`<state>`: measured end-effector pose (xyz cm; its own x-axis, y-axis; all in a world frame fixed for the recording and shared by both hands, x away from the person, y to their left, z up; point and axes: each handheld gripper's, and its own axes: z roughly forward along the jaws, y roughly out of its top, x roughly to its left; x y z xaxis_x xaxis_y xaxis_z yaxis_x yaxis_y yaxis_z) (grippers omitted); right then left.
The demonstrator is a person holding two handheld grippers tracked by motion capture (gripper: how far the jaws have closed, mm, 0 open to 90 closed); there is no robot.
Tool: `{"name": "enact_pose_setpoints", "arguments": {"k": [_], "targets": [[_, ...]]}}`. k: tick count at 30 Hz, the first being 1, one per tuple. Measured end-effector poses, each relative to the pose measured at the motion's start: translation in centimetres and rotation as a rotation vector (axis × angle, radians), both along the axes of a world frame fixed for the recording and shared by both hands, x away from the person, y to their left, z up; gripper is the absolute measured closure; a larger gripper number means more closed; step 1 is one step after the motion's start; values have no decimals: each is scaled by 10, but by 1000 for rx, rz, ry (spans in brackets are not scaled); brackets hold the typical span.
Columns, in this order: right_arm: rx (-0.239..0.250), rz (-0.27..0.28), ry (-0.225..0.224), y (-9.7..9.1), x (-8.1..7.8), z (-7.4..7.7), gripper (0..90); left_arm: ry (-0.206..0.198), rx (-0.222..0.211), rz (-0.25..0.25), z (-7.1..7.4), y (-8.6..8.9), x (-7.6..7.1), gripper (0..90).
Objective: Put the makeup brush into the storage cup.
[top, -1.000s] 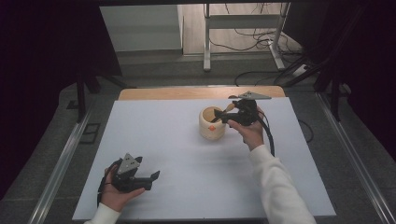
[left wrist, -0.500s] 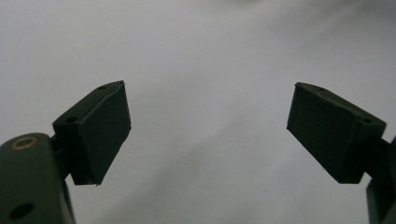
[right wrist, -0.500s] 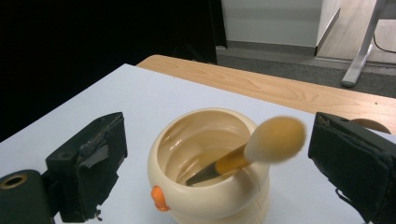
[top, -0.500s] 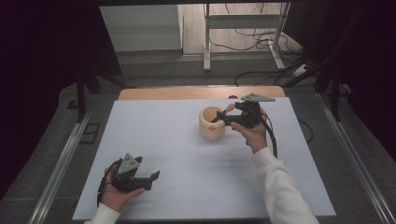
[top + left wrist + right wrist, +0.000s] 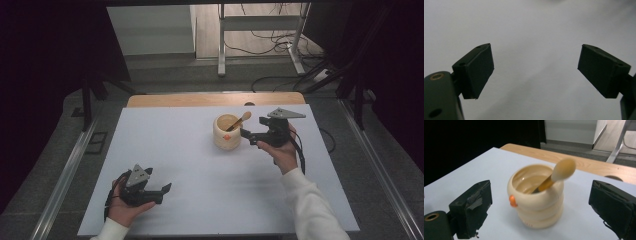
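Now that the right tool (image 5: 248,135) has drawn back from the cream cup (image 5: 226,131), jaws spread, the wooden spoon (image 5: 239,120) rests inside it, apparently delivered; the left tool (image 5: 159,190) idles spread on the white surface (image 5: 200,170).

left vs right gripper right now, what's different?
The left gripper sits at the near left of the table, with bare tabletop between its fingers; the right gripper is at the far right, beside the cream cup that holds a spoon.
The right gripper's fingers frame the cup without touching it; the left gripper has nothing near.
Shared: both open, both hand-held, both empty.
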<state>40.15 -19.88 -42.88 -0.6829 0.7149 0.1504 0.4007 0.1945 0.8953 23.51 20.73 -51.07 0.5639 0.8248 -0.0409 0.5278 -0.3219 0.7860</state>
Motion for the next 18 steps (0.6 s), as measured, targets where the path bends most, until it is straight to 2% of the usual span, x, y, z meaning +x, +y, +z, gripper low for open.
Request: {"name": "enact_pose_setpoints", "arguments": {"k": [4,9,10,11,12,18], "targets": [[-4,5,4,-6,-8,-4,55,0,-1,2,0,0,0,138],[-6,18,7,-19,-26,-14,62,-3,-4,4,1,0,-1,137],[-13,25,2,-24,-34,-18,63,-2,-5,3,1,0,-1,137],[-13,25,2,-24,-34,-18,63,-1,-5,3,1,0,0,137],[-22,32,-4,-29,-42,-21,68,0,-3,3,1,1,0,137],[-43,46,14,-40,-58,-34,72,2,-1,3,1,3,0,137]]}}
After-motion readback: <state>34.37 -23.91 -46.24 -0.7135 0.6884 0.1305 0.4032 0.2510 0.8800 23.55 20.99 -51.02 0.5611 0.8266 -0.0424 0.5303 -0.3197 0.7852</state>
